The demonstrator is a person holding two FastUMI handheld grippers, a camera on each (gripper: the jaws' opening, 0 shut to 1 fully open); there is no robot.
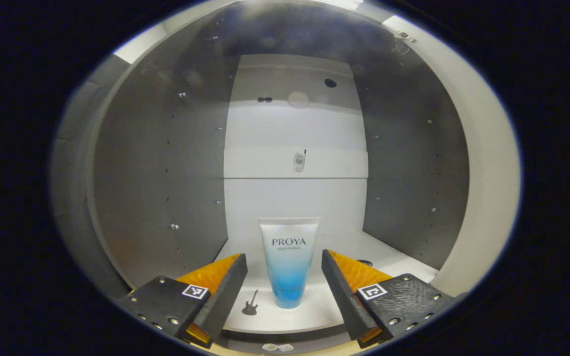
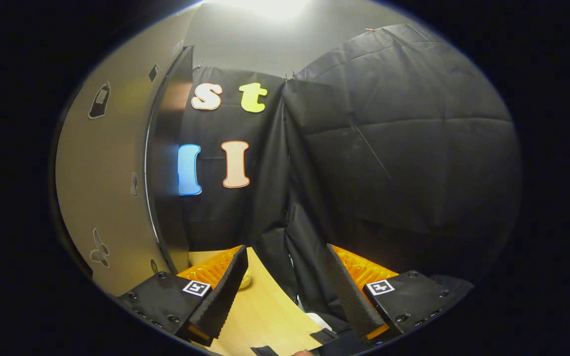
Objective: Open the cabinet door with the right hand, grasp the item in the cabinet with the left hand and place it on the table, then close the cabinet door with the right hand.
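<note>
One smooth, tapered plastic tube (white fading to blue) is seen upright on the cabinet floor, framed between the released left gripper. The right gripper is spread, empty, beside the opened door.

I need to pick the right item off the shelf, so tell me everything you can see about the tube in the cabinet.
The tube is white at the top, fading to blue at the bottom, and looks like soft plastic, with dark print on its front. It stands upright on its narrower end on the white cabinet floor, centred ahead of the open left tongs. Nothing else touches it.
</note>
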